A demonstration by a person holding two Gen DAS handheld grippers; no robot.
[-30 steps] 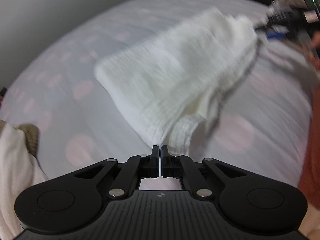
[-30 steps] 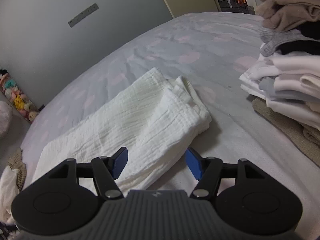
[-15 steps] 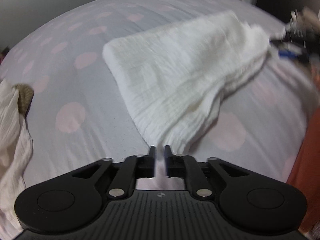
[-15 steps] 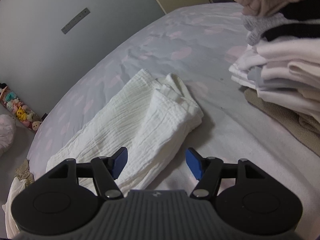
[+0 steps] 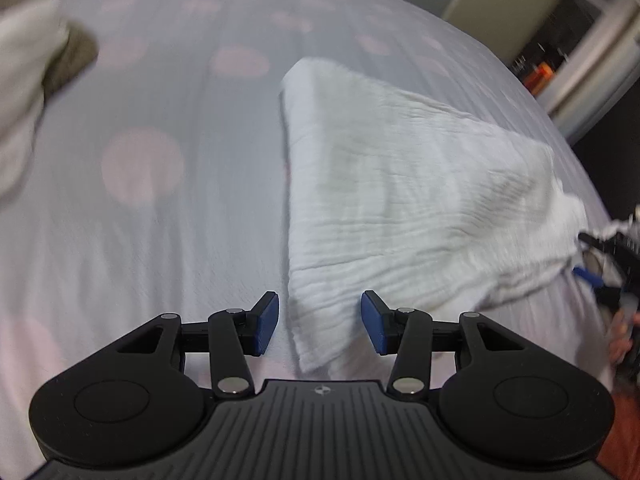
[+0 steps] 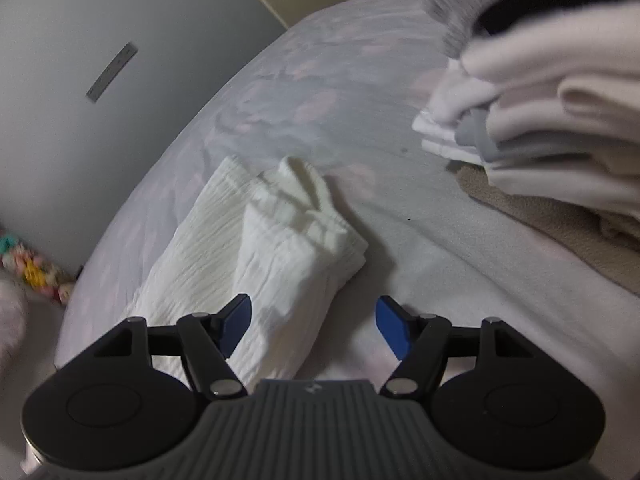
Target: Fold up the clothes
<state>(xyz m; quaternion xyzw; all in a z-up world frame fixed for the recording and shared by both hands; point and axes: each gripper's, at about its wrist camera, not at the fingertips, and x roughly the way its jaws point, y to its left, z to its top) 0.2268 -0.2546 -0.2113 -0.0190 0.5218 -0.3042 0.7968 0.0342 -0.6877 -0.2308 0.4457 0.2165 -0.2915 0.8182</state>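
A white crinkled garment [image 5: 400, 200] lies folded lengthwise on the pale dotted bedsheet [image 5: 160, 220]. Its near corner sits between the fingers of my left gripper [image 5: 320, 326], whose jaws are opening; the blue pads stand clear of the cloth. In the right wrist view the garment's other end [image 6: 288, 248], with a doubled waistband edge, reaches in under my right gripper [image 6: 314, 330]. That gripper is open wide, its left pad over the cloth and its right pad over bare sheet. The right gripper [image 5: 600, 276] also shows at the far right edge of the left wrist view.
A tall stack of folded clothes [image 6: 552, 120] rests on a beige cloth [image 6: 560, 220] to the right. Loose unfolded clothes [image 5: 24, 80] lie at the upper left. A grey wall [image 6: 100, 40] and colourful toys [image 6: 32, 272] stand beyond the bed's edge. A hand [image 5: 620, 344] holds the right gripper.
My left gripper has let go of the garment's corner and opened, rolling and dropping as it did. The garment has settled flat. The right gripper has moved lower and closer to the folded stack.
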